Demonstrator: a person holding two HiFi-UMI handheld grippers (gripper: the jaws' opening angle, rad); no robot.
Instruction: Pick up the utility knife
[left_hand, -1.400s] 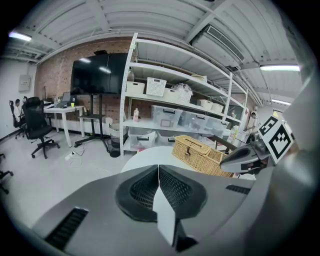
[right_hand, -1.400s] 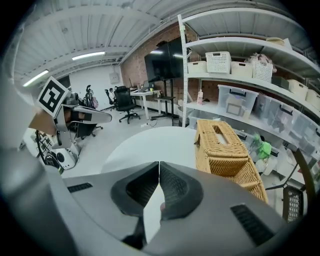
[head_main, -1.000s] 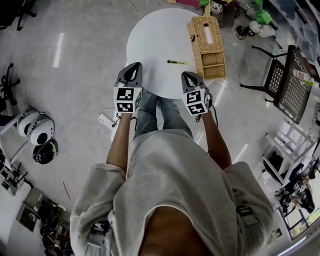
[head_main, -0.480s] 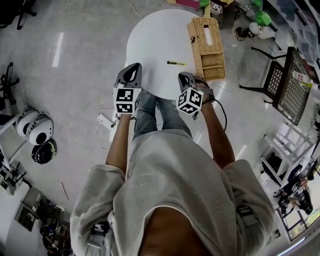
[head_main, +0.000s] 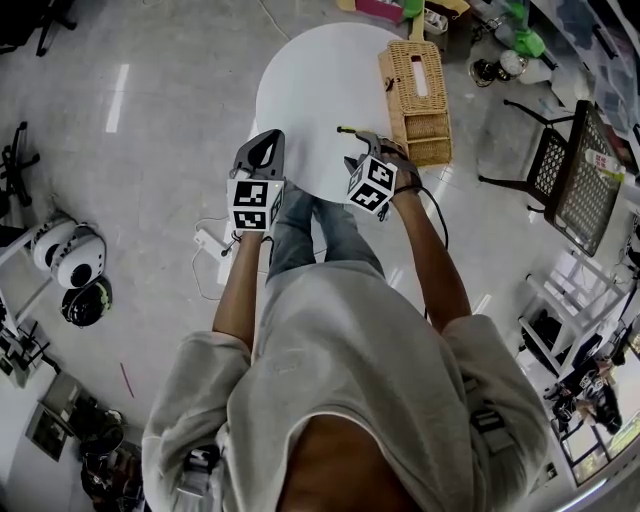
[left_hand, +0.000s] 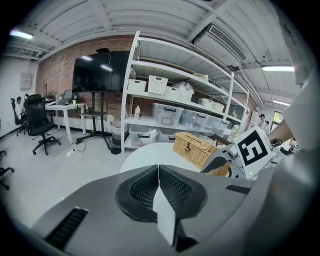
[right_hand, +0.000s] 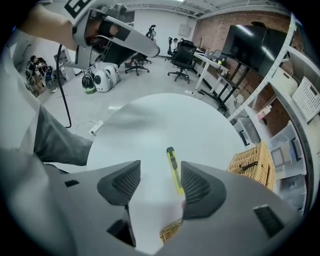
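The utility knife (right_hand: 173, 167), slim, yellow and black, lies flat on the round white table (right_hand: 150, 120). In the head view only its far end (head_main: 343, 129) shows past my right gripper (head_main: 362, 142). The right gripper (right_hand: 159, 176) points steeply down over the knife and its jaws are opening. The knife lies on the table beneath the gap, close to the right-hand finger (right_hand: 197, 186), and no pad touches it. My left gripper (head_main: 262, 142) hovers at the table's near edge (head_main: 300, 180). Its jaws (left_hand: 159, 170) are shut, with nothing between them.
A wicker basket (head_main: 415, 95) stands on the table's right side, just beyond the knife (right_hand: 250, 160). A dark mesh chair (head_main: 575, 165) stands to the right on the floor. A power strip with cable (head_main: 212, 240) lies by the person's feet. Shelves with bins (left_hand: 175, 110) line the far wall.
The right gripper has moved forward over the table to the knife, rolled and tipped downward, and its jaws have gone from shut to wide apart. The left gripper has stayed put.
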